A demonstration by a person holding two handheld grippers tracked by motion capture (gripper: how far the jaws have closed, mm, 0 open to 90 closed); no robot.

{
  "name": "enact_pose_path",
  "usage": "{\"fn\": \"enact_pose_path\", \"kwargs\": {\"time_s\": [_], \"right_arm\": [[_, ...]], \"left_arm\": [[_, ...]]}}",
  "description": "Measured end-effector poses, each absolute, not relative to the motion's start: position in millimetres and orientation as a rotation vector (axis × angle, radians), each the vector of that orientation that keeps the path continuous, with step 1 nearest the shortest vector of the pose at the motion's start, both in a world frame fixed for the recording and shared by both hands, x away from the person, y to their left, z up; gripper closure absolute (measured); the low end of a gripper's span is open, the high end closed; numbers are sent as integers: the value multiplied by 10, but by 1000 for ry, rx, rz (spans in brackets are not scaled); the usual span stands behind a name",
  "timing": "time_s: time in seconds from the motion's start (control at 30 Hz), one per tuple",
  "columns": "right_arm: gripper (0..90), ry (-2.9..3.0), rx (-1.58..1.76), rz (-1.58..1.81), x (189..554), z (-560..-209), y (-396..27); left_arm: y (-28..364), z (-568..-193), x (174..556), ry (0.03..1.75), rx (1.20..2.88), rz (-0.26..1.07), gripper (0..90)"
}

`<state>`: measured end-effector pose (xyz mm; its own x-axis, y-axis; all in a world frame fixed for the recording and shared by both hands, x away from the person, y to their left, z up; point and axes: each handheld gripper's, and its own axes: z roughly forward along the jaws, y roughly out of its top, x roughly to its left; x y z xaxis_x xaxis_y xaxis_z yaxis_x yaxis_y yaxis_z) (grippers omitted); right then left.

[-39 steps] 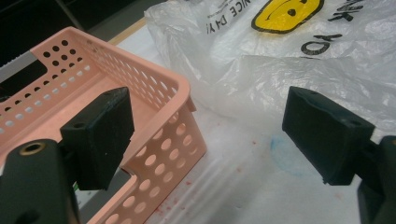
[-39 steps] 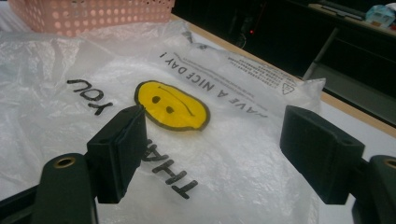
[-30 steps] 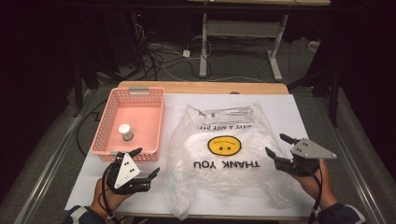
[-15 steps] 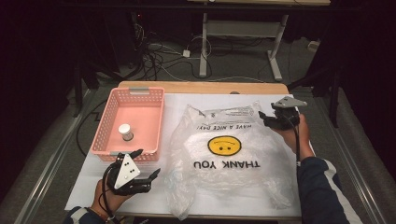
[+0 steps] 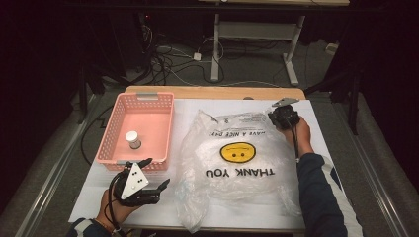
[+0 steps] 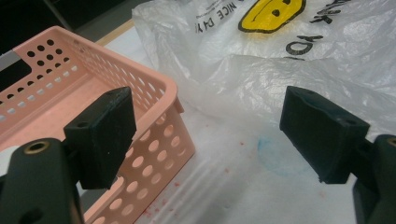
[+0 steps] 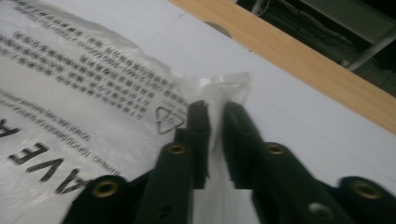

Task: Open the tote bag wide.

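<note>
A clear plastic bag [image 5: 237, 163] with a yellow smiley and "THANK YOU" print lies crumpled on the white sheet. My right gripper [image 5: 276, 114] is at the bag's far right corner. In the right gripper view its jaws have just closed, and the gripper [image 7: 215, 109] is shut on a thin flap of the bag [image 7: 70, 93]. My left gripper [image 5: 155, 173] rests near the front left, open with nothing between its jaws. In the left gripper view, this gripper [image 6: 212, 126] sits between the pink basket [image 6: 159, 88] and the bag [image 6: 289, 60].
A pink perforated basket [image 5: 163, 128] stands at the left with a small white cylinder [image 5: 132, 139] inside. The white sheet [image 5: 316, 133] covers a wooden table [image 5: 212, 92]. Cables and desk legs lie on the floor beyond the far edge.
My right gripper travelled from the front right of the table to the bag's far right corner and its jaws closed on the plastic. The left gripper stayed put.
</note>
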<state>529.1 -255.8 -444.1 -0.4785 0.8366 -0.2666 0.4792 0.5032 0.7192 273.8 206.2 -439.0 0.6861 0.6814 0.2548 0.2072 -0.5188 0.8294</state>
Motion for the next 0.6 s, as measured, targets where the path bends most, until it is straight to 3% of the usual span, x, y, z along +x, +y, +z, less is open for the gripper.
{"fn": "enact_pose_path", "kwargs": {"time_s": [0.33, 0.6], "right_arm": [[900, 2013, 1179, 741, 5354, -4367, -2675], [900, 1924, 1400, 715, 5297, -4345, -3163]], "left_arm": [[2055, -4395, 2753, 678, 2076, 729, 179], [2065, -4394, 2767, 678, 2085, 732, 180]]}}
